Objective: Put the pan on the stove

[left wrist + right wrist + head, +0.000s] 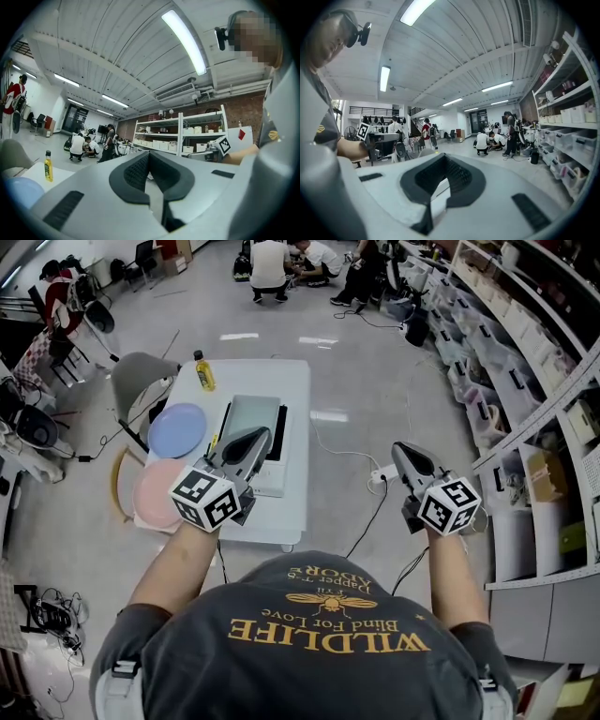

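No pan shows in any view. The stove [251, 416], a flat grey slab with black edges, lies on the white table [292, 381]. My left gripper [255, 434] hovers level above the stove's near end. Its jaws are shut with nothing between them, and the dark pads meet in the left gripper view [149, 154]. My right gripper [401, 448] hangs over the floor to the right of the table. Its pads also meet in the right gripper view [443, 157], holding nothing. Each gripper shows in the other's view, the right gripper [220, 146] and the left gripper [375, 138].
A yellow bottle [203, 371] stands at the table's far left corner. A blue plate [177, 429] and a pink plate [155, 491] lie along its left side. A grey chair [141, 376] stands left of the table. Shelves [525, 381] line the right wall, and a cable [361, 456] crosses the floor.
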